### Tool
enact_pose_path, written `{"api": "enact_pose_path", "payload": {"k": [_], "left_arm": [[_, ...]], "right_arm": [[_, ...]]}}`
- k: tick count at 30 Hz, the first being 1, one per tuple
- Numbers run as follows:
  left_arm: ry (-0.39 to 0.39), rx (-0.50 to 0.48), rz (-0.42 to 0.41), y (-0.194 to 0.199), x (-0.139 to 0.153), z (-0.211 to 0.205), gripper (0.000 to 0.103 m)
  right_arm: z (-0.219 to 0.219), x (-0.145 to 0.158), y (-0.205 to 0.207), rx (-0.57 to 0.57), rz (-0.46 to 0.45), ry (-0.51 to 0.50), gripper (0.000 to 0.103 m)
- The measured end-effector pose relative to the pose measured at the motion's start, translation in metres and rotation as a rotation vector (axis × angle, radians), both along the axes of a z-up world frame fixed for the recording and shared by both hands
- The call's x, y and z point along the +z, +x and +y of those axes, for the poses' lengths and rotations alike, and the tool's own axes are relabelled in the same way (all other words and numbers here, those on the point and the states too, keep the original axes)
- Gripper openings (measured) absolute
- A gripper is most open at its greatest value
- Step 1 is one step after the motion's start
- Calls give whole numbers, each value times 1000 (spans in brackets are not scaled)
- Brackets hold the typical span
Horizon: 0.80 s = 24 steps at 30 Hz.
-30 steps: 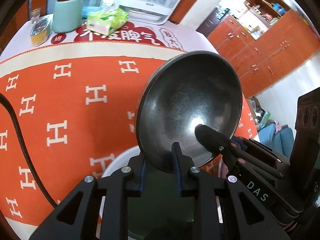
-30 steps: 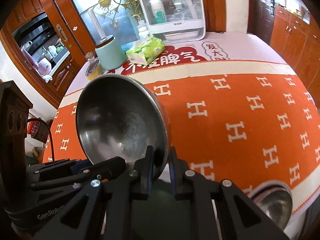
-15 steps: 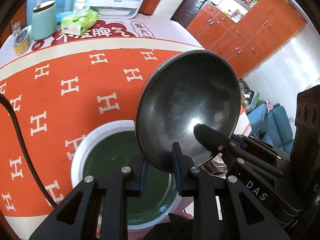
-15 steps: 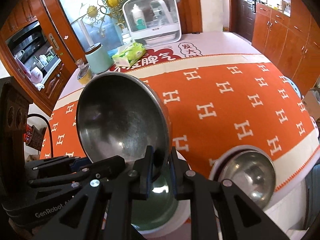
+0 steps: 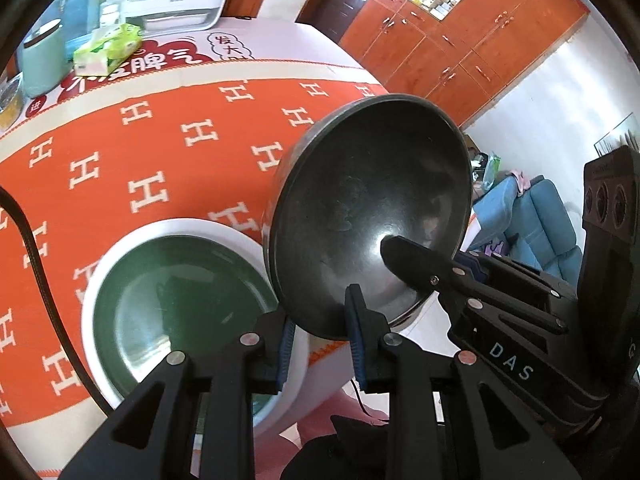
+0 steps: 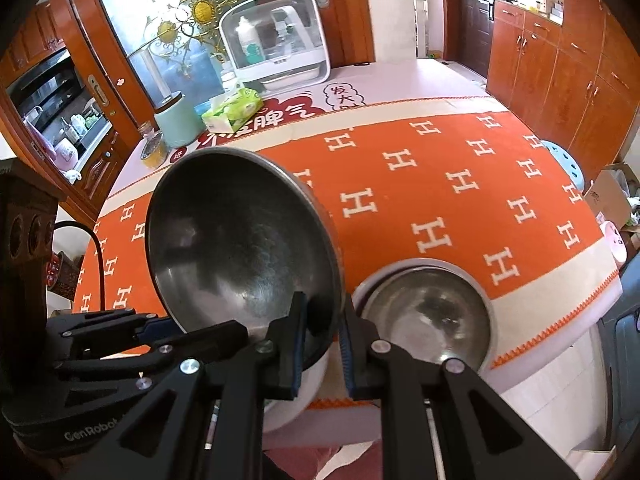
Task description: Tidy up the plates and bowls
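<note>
Both your left claw (image 5: 320, 334) and right claw (image 6: 323, 334) pinch the round steel bowl's (image 5: 372, 216) rim, not yet stacked onto the white-rimmed green plate (image 5: 176, 300).

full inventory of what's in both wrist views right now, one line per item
steel bowl: 1, grey metal, held tilted above the near table edge, rim pinched on two sides
green plate: 1, green with a white rim, near edge, below the held bowl
second steel bowl: 1, grey metal, near edge, right of the held bowl
tablecloth: 1, orange with white H marks, covers the table
tissue pack: 1, green and white, far side
canister: 1, pale green, left of the tissues
jar: 1, yellowish contents, far left
lidded rack: 1, white with a clear cover, far edge
cabinets: several, red-brown wood, along the right wall
left tool: 1, black, shut on the bowl rim
right tool: 1, black, shut on the opposite rim
</note>
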<state>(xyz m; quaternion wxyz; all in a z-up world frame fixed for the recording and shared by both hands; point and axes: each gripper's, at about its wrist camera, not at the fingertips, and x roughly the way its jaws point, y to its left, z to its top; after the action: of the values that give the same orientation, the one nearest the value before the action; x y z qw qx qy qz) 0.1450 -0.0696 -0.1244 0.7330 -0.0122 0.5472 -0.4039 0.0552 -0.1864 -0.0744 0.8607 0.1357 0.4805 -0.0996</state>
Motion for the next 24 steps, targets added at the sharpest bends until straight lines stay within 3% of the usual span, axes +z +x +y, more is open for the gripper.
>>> {"api": "enact_pose_path", "payload": {"k": [13,24], "left_arm": [[9,75,32,-32,-3,-54,24],[61,141,96,-49,-23,-94,27]], "right_arm": [[-50,-1,-22,101,40,-10,15],[-91,-20,-29,170,123,12,15]]}}
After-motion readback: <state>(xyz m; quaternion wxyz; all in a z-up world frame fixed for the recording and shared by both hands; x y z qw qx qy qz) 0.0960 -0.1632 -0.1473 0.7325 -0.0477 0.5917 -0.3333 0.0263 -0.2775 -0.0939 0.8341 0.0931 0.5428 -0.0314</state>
